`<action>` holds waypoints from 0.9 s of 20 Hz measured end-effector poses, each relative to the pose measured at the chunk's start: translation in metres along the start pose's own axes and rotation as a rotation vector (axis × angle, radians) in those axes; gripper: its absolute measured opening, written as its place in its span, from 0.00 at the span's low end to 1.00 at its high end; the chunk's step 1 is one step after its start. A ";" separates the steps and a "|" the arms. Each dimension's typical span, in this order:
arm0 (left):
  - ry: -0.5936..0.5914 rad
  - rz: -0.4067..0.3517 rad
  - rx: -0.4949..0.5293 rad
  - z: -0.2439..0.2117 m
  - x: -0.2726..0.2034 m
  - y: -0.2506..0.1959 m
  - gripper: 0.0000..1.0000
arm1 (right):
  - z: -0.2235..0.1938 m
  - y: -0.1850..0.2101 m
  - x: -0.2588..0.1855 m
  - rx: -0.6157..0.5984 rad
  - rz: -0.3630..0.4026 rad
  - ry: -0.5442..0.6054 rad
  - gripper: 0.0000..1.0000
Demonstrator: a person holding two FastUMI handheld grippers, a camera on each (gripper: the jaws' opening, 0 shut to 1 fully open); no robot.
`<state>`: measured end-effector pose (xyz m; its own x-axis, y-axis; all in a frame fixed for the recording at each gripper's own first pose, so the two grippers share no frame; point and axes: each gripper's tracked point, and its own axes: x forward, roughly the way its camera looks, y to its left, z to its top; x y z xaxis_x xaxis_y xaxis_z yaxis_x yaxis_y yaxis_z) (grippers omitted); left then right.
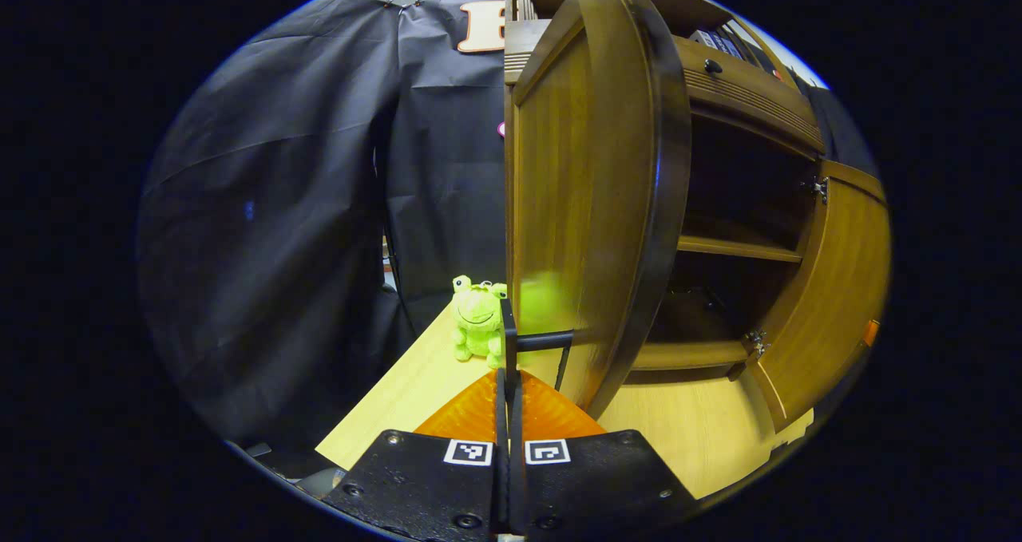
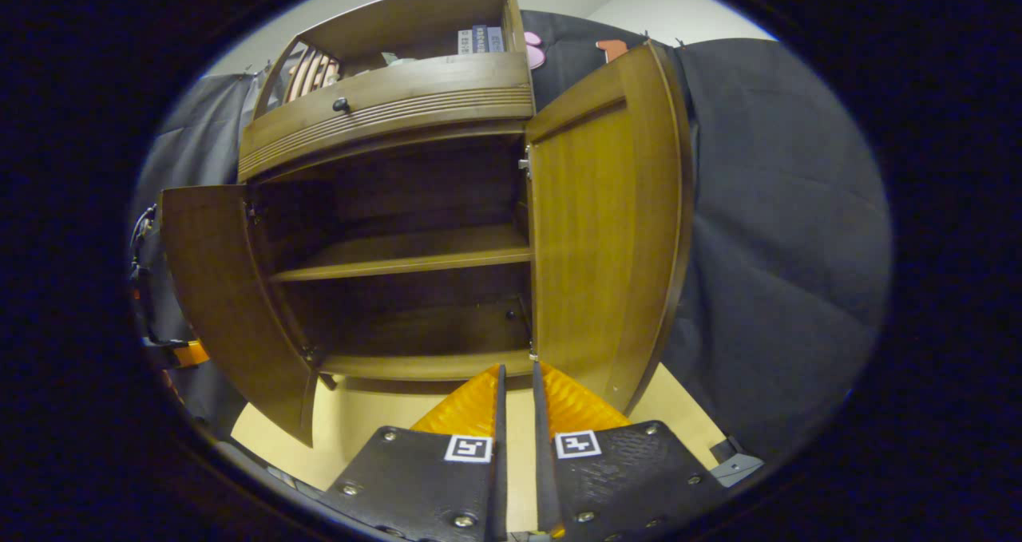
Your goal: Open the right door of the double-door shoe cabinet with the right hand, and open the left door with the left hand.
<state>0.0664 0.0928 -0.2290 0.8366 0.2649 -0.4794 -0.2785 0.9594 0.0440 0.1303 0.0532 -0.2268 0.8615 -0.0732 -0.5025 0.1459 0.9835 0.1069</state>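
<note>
Left gripper view, going left to right: a small green plush frog point(image 1: 477, 321) sits on the pale wooden bench point(image 1: 399, 398). The left gripper point(image 1: 509, 342) has its fingers pressed together around a thin black handle bar point(image 1: 545, 340) on the brown wooden left door point(image 1: 591, 207), which stands swung open. Past it, the dark shelves of the brown wooden shoe cabinet point(image 1: 734, 247) show, then the brown wooden right door point(image 1: 830, 286), open too.

Right gripper view: both doors stand wide open. The right gripper point(image 2: 516, 390) is almost closed, holding nothing, just in front of the cabinet's bottom edge
</note>
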 end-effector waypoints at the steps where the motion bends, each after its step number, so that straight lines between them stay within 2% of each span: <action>1: -0.005 -0.005 0.003 0.001 -0.001 0.003 0.01 | 0.000 0.004 0.002 -0.002 0.010 0.002 0.15; 6: -0.009 -0.005 0.004 0.003 0.002 0.023 0.01 | -0.002 0.025 0.009 -0.007 0.060 0.013 0.15; 13: -0.053 -0.062 0.023 0.006 0.003 0.038 0.01 | -0.003 0.057 0.025 -0.016 0.138 0.029 0.15; 18: -0.057 -0.101 -0.010 0.006 0.005 0.049 0.01 | -0.005 0.076 0.035 -0.022 0.189 0.043 0.15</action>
<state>0.0591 0.1419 -0.2241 0.8860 0.1718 -0.4308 -0.1955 0.9806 -0.0110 0.1694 0.1257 -0.2406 0.8509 0.1201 -0.5115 -0.0281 0.9825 0.1840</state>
